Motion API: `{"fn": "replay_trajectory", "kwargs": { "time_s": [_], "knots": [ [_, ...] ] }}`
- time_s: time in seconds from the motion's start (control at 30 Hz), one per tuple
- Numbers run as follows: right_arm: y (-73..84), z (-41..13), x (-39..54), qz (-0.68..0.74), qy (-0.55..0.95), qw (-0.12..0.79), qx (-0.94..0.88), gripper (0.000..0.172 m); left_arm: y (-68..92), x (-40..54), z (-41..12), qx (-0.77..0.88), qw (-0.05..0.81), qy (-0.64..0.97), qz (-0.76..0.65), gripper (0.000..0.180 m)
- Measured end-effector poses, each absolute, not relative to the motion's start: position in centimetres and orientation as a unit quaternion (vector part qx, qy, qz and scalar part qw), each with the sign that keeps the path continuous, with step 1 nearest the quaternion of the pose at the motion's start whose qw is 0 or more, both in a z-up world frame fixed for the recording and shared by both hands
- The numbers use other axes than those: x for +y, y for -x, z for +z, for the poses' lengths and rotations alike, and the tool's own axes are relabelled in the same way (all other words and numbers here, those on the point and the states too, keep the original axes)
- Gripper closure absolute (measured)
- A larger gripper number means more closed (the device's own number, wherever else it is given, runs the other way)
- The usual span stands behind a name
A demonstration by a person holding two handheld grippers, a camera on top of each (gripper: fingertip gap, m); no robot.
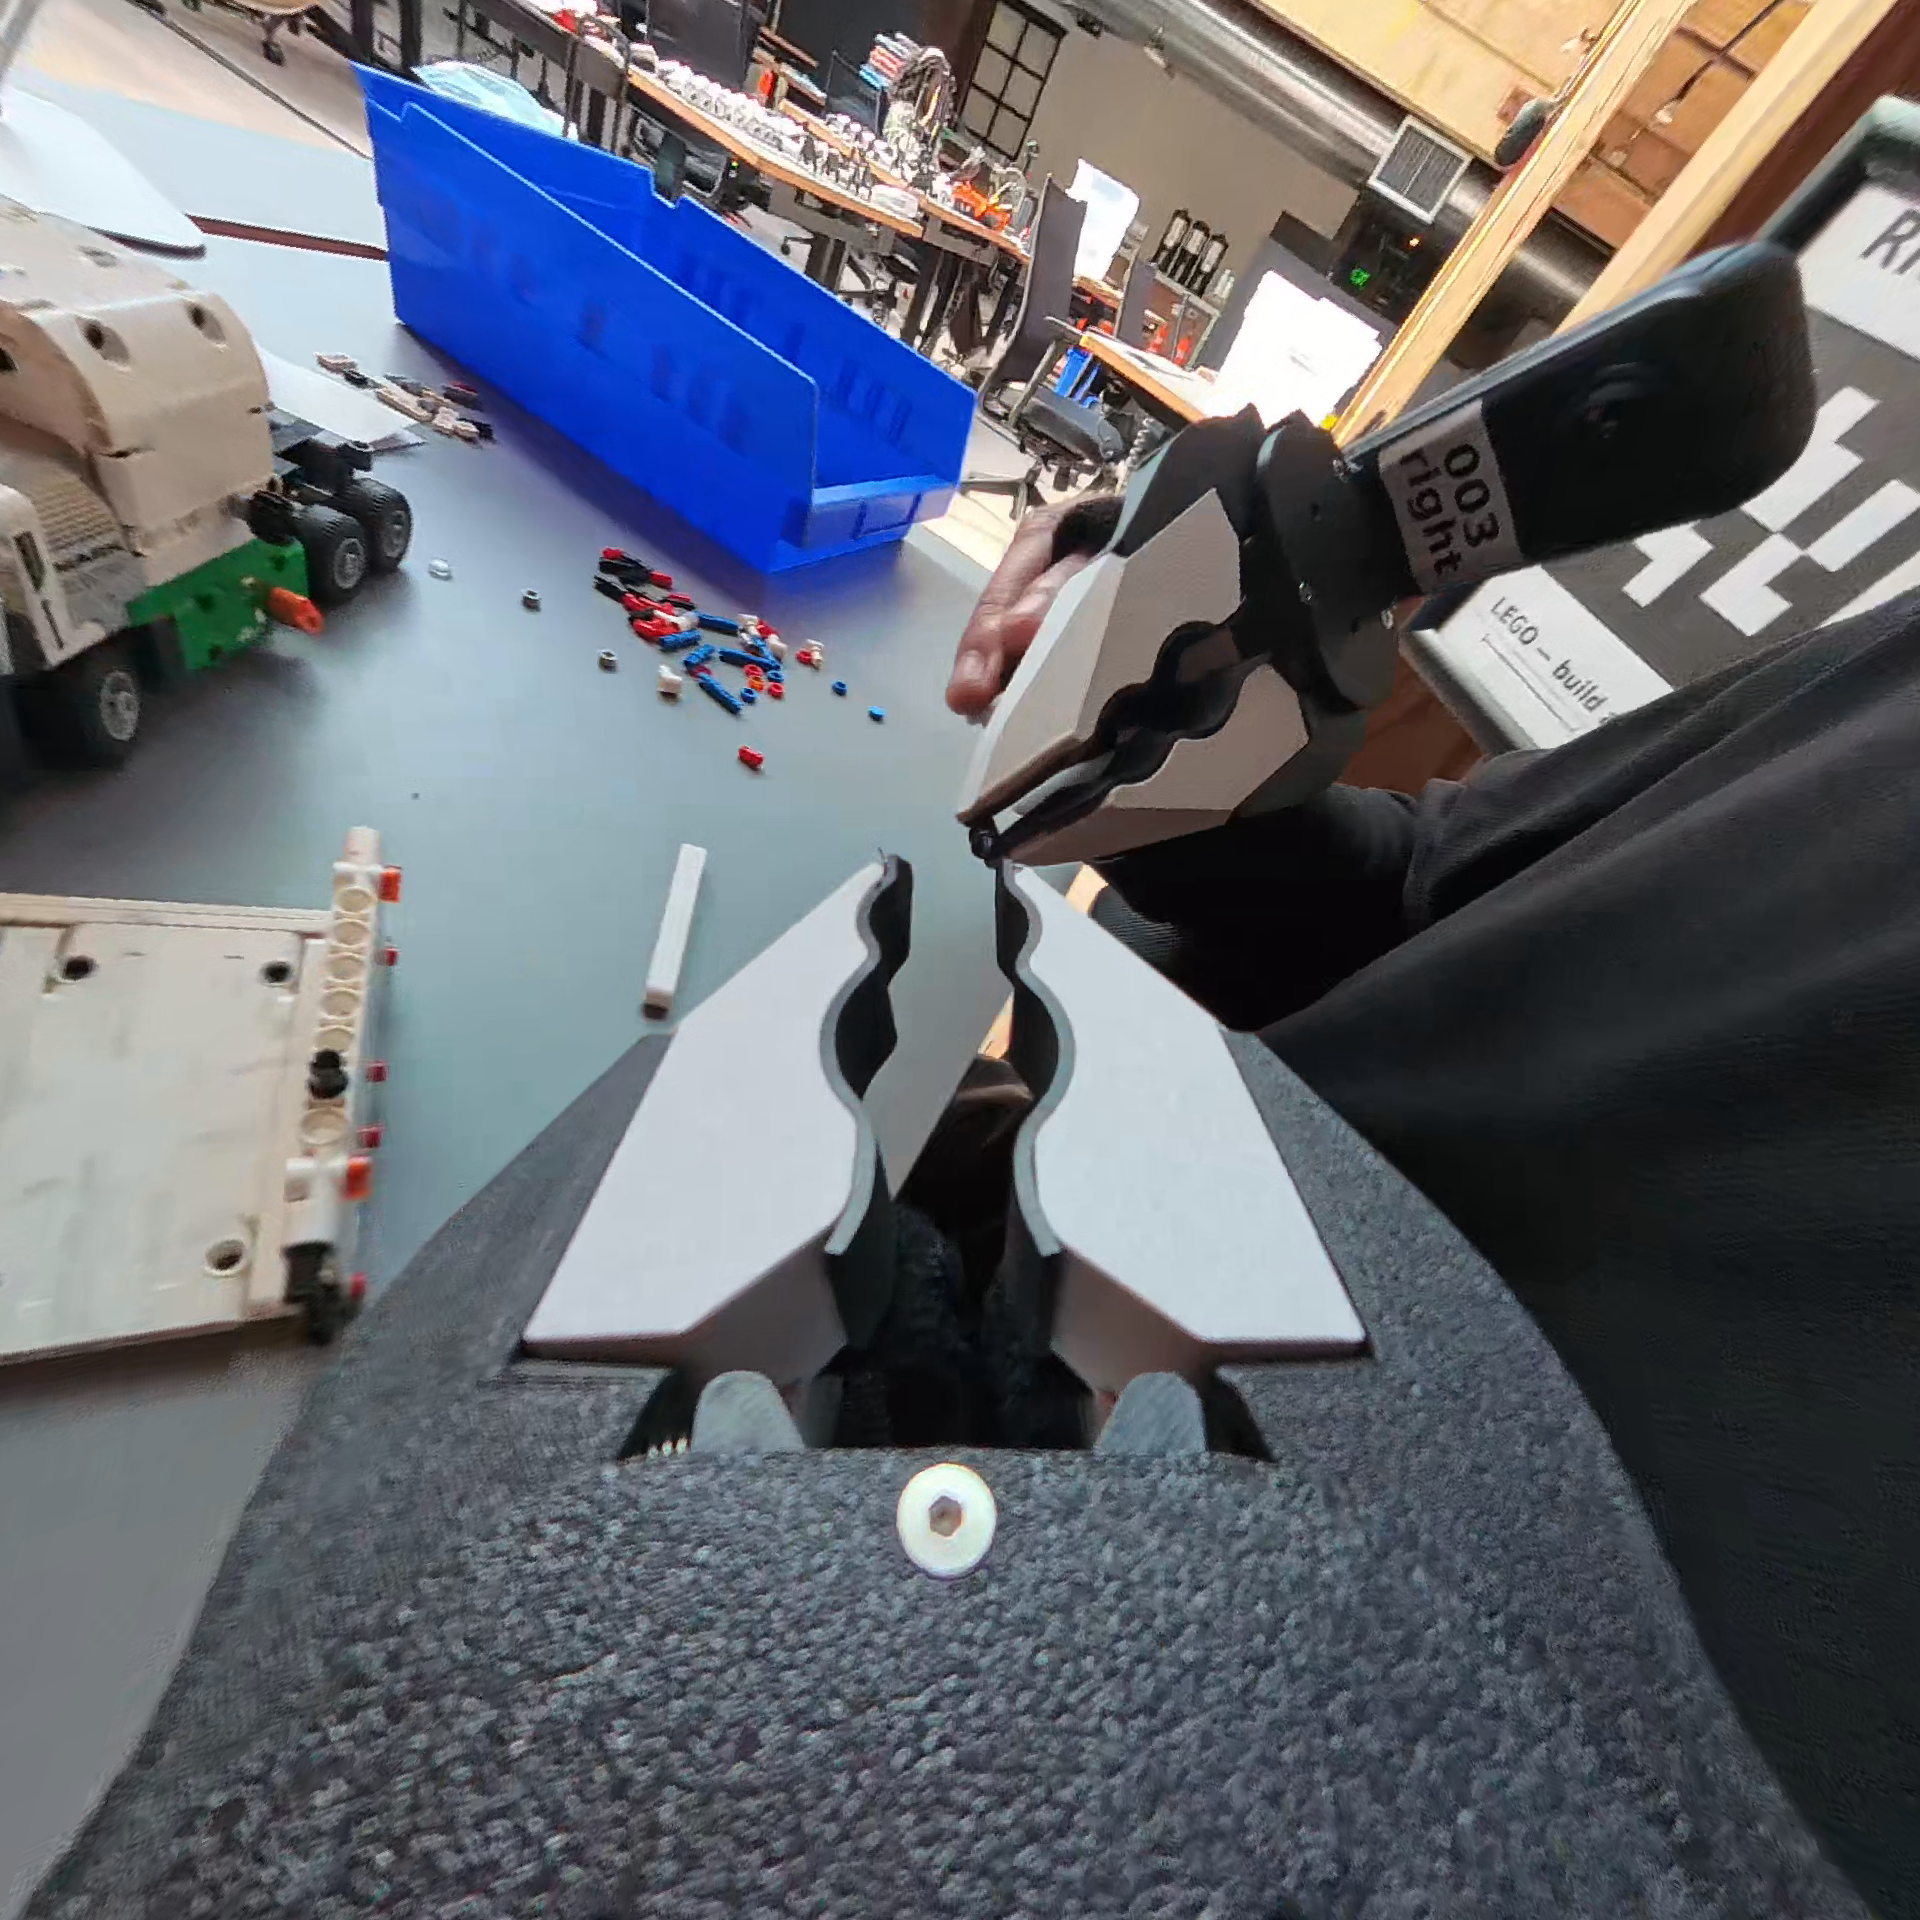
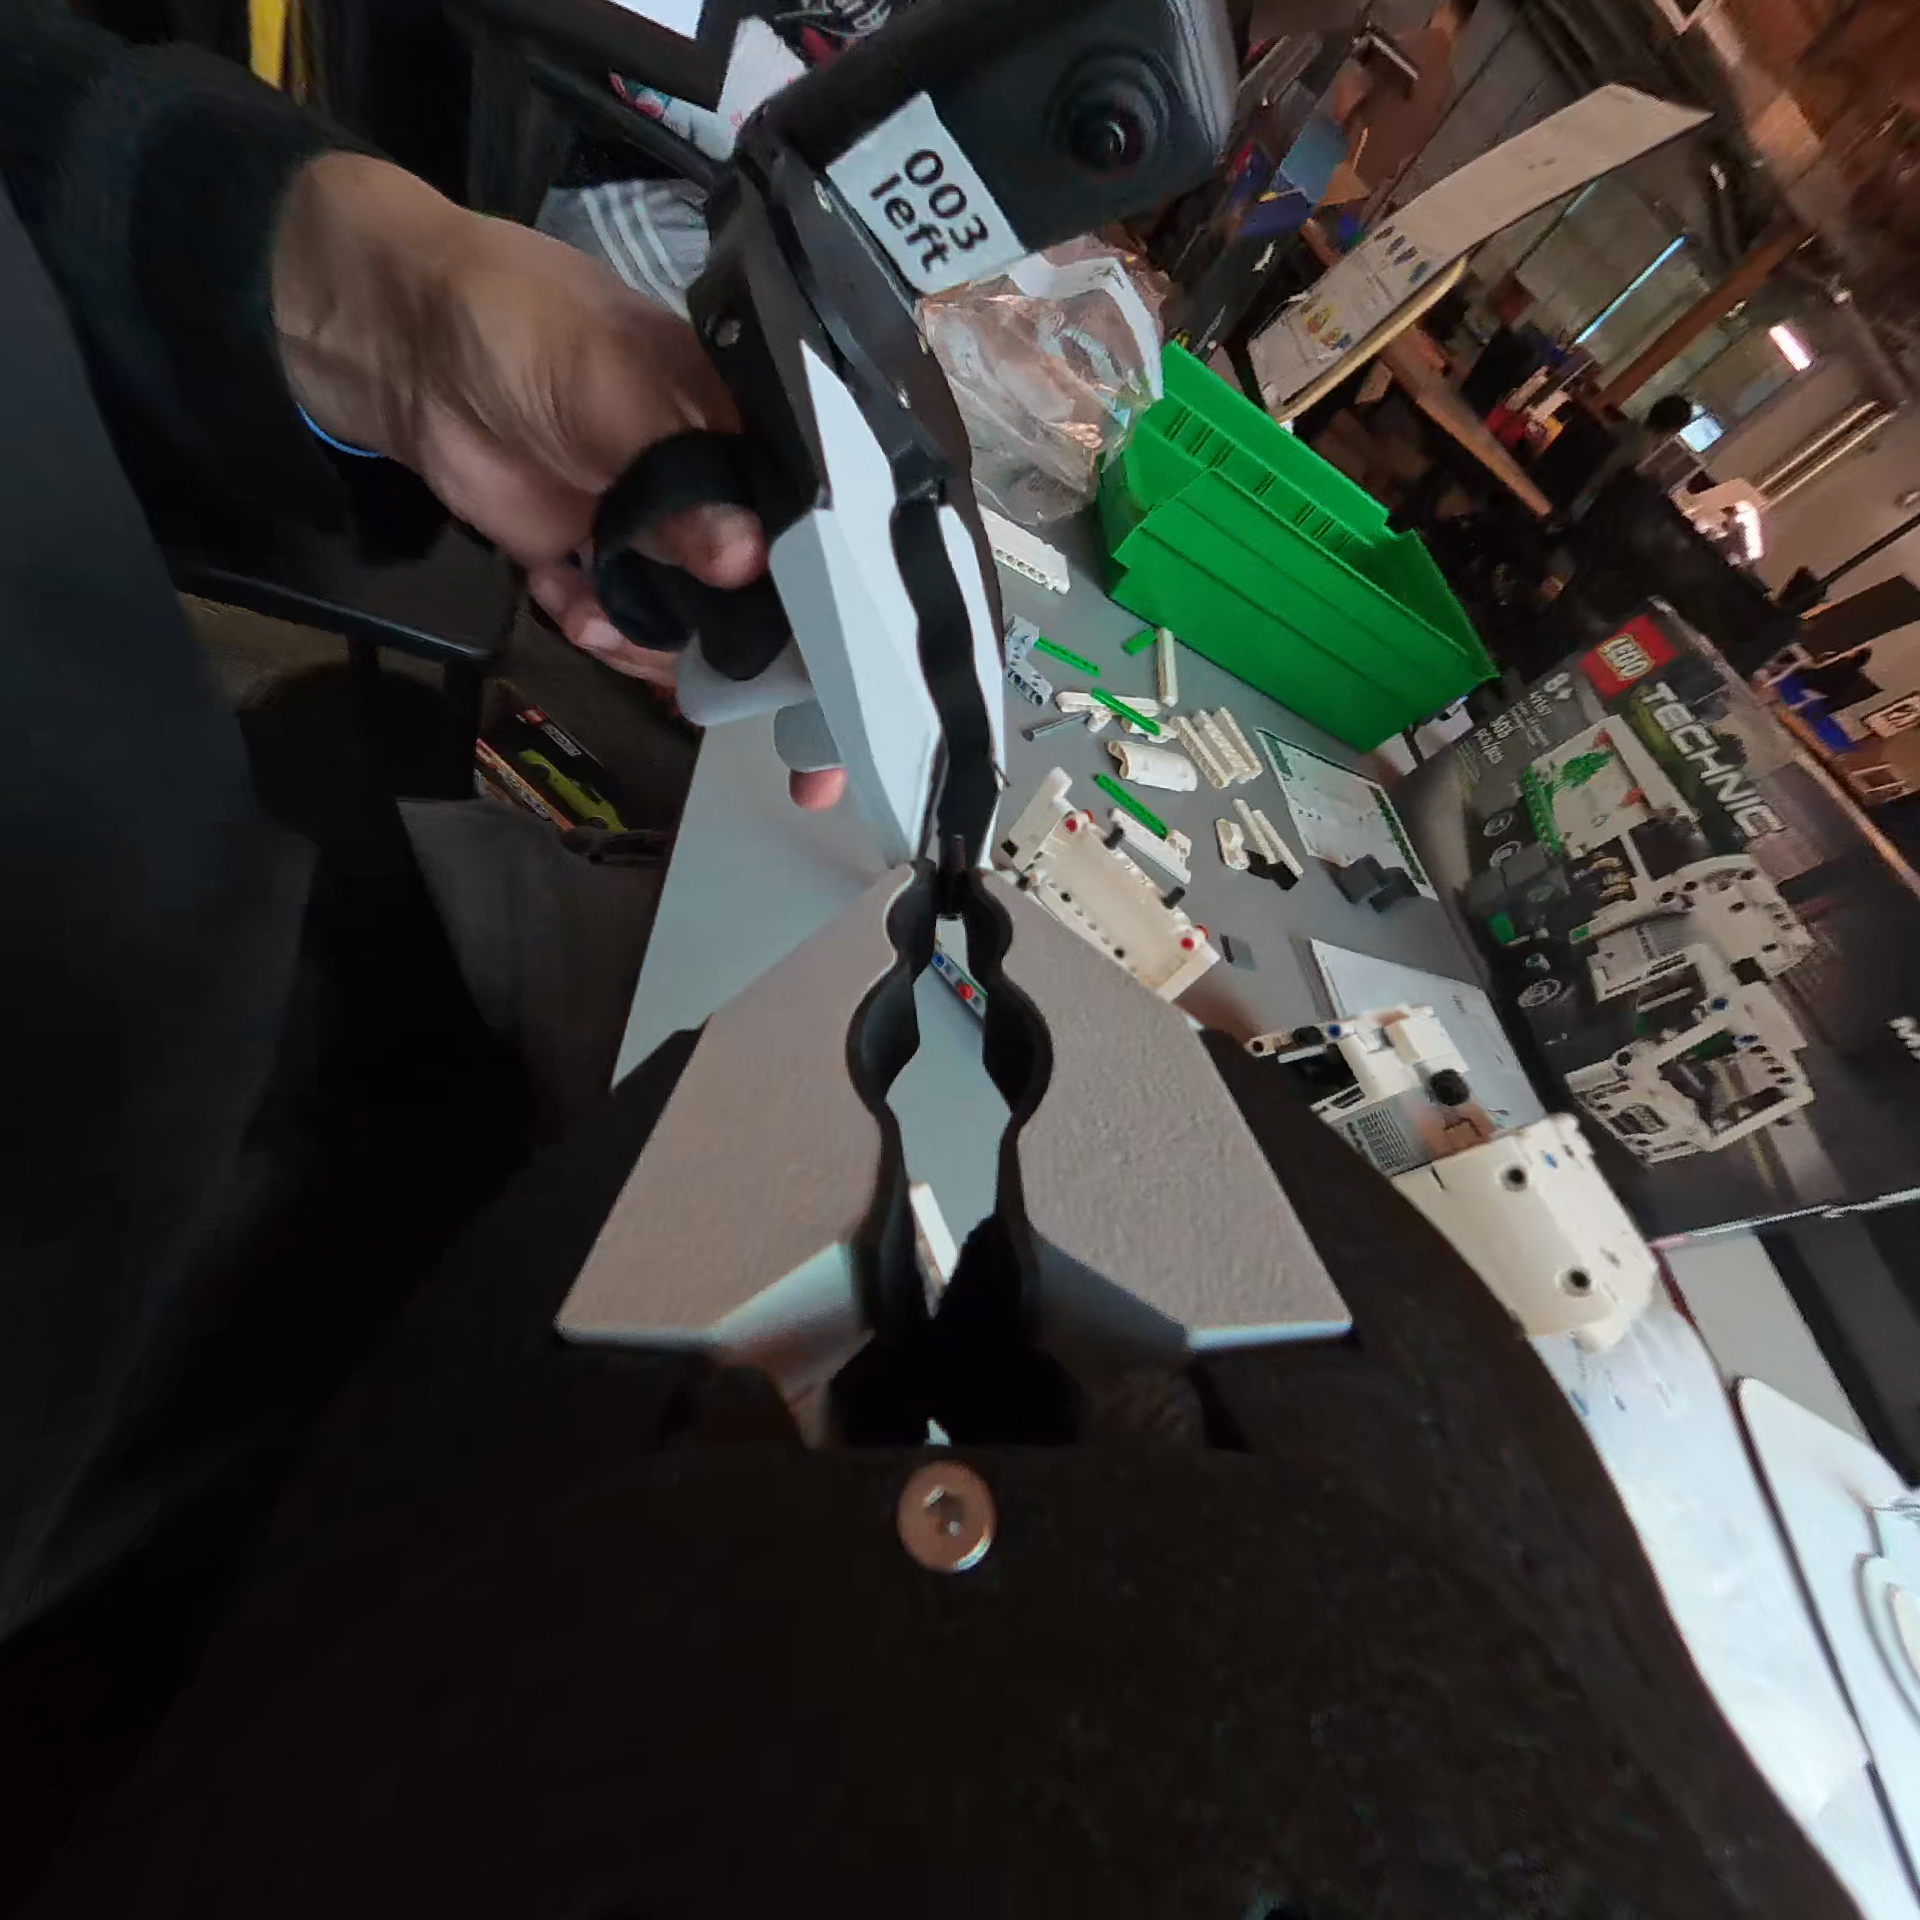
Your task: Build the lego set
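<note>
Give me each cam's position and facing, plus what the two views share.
Left wrist view: sits on the left gripper, faces along its open fingers over the grey table toward a blue bin; a dark sleeve shows.
Right wrist view: sits on the right gripper, faces across toward a green bin; a hand shows.
Shared: both grippers tip to tip, a small black piece pinched in the right one.

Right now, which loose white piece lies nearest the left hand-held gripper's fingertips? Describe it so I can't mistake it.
On the grey table, between the flat white panel assembly and the left hand-held gripper, a single white bar lies alone. It is long, plain and square-ended, unlike the small red and blue pins scattered farther off.
</note>
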State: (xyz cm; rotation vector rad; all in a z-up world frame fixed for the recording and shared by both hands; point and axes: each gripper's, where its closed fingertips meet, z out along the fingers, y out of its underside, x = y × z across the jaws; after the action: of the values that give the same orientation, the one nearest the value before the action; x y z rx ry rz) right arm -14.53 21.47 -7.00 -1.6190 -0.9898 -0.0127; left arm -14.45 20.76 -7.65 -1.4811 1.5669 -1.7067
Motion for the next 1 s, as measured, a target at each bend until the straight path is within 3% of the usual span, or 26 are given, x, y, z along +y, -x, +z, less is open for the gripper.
{"fn": "replay_trajectory", "kwargs": {
  "time_s": [0.1,0.23,0.63,1.0],
  "knots": [
    [16.2,-6.6,19.9,-0.029,0.678,0.584,-0.444,0.169,16.3,18.7,-7.1,0.552,0.176,0.510,-0.636,0.178],
    [17.8,-6.9,18.4,-0.065,0.668,0.571,-0.473,0.168,18.2,17.2,-6.5,0.539,0.180,0.495,-0.658,0.168],
    [21.2,-5.3,16.5,-0.098,0.621,0.586,-0.511,0.168,20.9,15.5,-5.1,0.505,0.170,0.469,-0.705,0.178],
    [24.2,-1.8,14.5,0.007,0.528,0.683,-0.505,0.168,23.6,13.6,-1.7,0.452,0.006,0.365,-0.814,0.178]
  ]
}}
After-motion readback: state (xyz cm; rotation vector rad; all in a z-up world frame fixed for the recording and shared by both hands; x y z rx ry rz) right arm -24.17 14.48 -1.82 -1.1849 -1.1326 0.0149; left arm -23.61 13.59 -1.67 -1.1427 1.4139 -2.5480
